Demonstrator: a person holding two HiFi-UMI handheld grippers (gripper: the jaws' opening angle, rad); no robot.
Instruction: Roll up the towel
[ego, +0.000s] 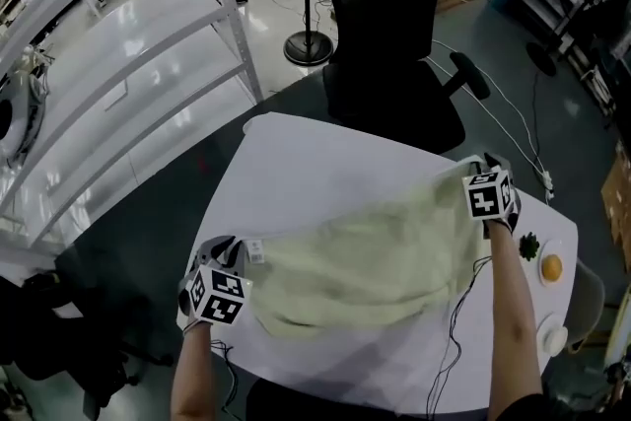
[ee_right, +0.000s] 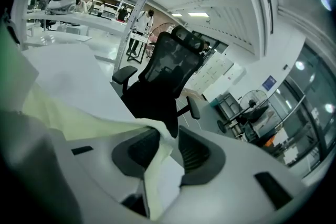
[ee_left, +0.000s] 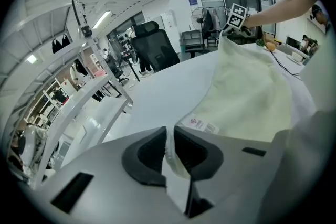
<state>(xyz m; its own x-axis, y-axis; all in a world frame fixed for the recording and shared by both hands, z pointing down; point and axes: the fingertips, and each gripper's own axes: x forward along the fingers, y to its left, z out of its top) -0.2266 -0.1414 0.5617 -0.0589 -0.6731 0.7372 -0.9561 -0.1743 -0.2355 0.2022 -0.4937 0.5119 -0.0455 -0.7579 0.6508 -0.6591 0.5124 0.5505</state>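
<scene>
Head view: we hold the pale yellow-green towel [ego: 375, 256] spread across the white desk [ego: 306, 163], one corner at each gripper. The left gripper [ego: 229, 256] sits near the desk's near left edge. The right gripper [ego: 485, 168] sits at the far right edge, close to the black office chair [ego: 385, 25]. Between them the cloth lies rumpled and loosely puffed on the desk, not yet rolled. A white care label [ego: 256, 251] shows on the towel just beside the left gripper.

In the left gripper view, we see its jaws almost together, pinching a thin fold of the towel's corner. In the right gripper view, the jaws stand a narrow way apart. The towel's other corner hangs between them, lying against the left-hand pad, and a slit of the dark chair shows between the cloth and the opposite pad.

A small orange fruit [ego: 551, 266] lies beyond the desk's right edge, to the right of our right arm. A grey metal shelf rack [ego: 148, 44] stands to the desk's left.
</scene>
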